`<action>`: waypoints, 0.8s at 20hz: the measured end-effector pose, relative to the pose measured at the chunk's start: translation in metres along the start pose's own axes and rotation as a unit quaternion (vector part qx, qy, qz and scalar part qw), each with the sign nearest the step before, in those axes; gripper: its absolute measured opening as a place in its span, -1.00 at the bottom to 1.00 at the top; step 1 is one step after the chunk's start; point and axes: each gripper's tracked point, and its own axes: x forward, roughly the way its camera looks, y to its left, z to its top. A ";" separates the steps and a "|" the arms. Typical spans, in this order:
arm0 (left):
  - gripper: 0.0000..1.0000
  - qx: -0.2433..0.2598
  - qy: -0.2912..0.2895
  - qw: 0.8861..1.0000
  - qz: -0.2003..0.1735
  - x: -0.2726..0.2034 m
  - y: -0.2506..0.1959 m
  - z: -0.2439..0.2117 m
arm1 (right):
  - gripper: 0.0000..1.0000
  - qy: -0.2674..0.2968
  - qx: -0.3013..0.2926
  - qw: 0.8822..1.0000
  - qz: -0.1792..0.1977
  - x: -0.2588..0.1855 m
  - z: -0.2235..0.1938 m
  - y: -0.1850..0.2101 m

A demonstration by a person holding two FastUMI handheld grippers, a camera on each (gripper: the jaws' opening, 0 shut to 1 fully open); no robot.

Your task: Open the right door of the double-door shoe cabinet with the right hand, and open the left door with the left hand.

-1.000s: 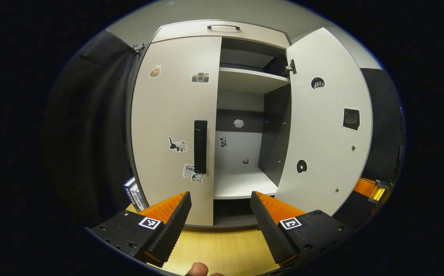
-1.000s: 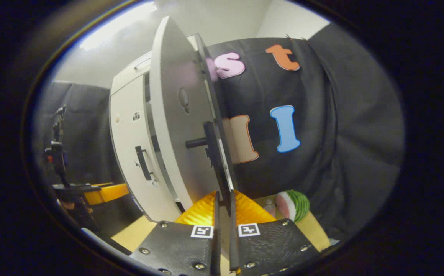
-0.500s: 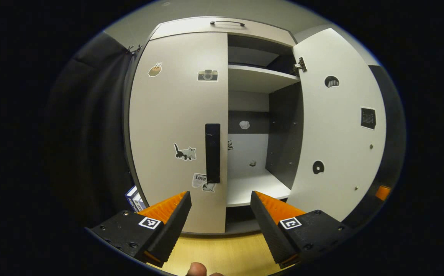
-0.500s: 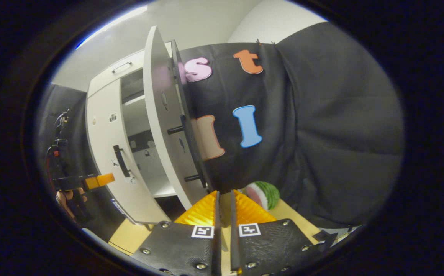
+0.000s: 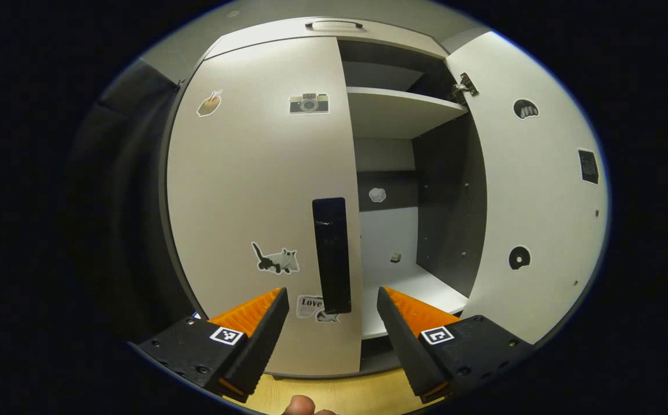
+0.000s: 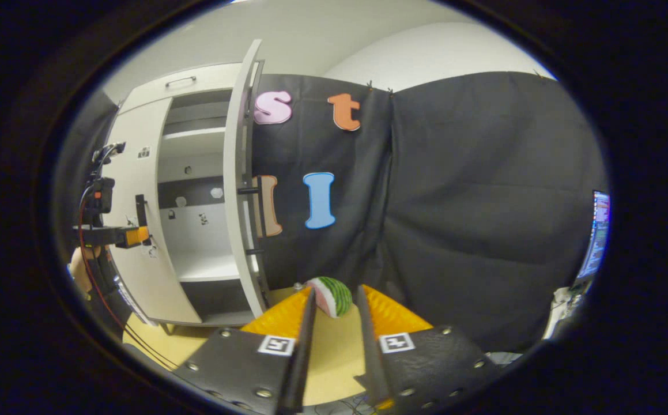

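Observation:
The grey shoe cabinet's left door is closed, with stickers on it and a black vertical handle. My left gripper is open just in front of that handle, whose lower end shows between the fingertips without touching them. The right door stands wide open, baring white shelves. In the right gripper view that door is edge-on, its handle on the far side. My right gripper is back from it, slightly open and holding nothing. The left gripper also shows there, at the left door.
A toy watermelon slice lies on the wooden table beyond the right fingertips. A hand and cable hang at the far left. A screen glows at the right edge.
The right gripper let go of the right door, drew back, and its fingers parted a little. The left gripper moved closer to the left door's handle.

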 end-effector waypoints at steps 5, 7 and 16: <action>0.92 -0.018 -0.002 1.000 0.005 0.024 0.001 0.000 | 0.64 -0.012 -0.014 0.999 -0.032 0.009 0.006 -0.001; 0.92 -0.017 -0.008 1.000 0.012 0.032 0.003 0.001 | 0.71 -0.017 -0.011 0.999 -0.041 0.013 0.008 -0.003; 0.15 0.006 -0.009 0.999 0.044 0.054 0.007 -0.002 | 0.71 0.032 -0.015 0.995 -0.097 -0.007 -0.030 -0.030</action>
